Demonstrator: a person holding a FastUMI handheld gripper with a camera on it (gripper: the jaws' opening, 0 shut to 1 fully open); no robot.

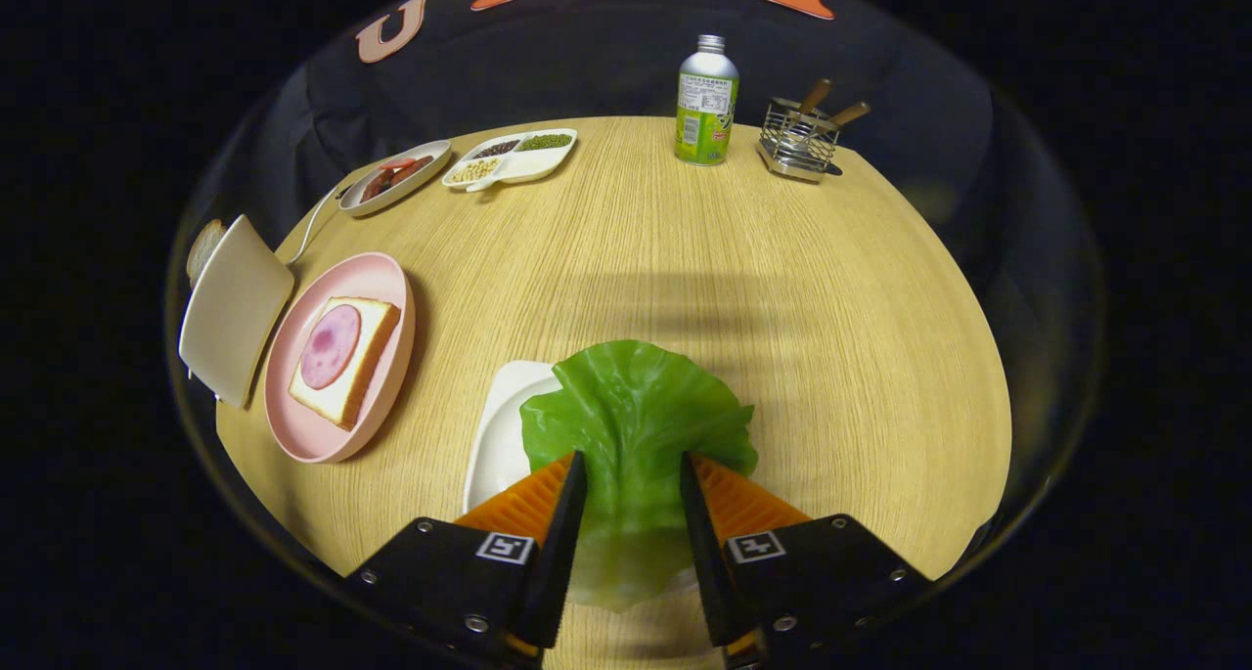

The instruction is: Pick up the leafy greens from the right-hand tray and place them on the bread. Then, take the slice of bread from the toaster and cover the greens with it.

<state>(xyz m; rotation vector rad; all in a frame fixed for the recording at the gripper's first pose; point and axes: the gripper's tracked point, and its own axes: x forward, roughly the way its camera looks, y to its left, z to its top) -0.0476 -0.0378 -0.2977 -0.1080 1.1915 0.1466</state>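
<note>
Lettuce (pixel 634 425), a single leaf, lay across the white tray (pixel 501 435) near the table's (pixel 782 289) front edge, and the gripper (pixel 633 474) stood partly open with the leaf's near half between its fingers; whether either finger pressed on it could not be told. The leaf was bright green, glossy and crinkled, broad and rounded at its far end, its long axis running away along the fingers. One pink plate (pixel 381 289) sat well to the left, bearing one bread slice (pixel 367 352) topped with one round of ham (pixel 330 345). One cream toaster (pixel 230 308) stood touching that plate, a bread slice (pixel 203 247) showing behind it. Beyond were two snack dishes (pixel 509 156), one bottle (pixel 706 103), and one wire rack (pixel 800 142).
</note>
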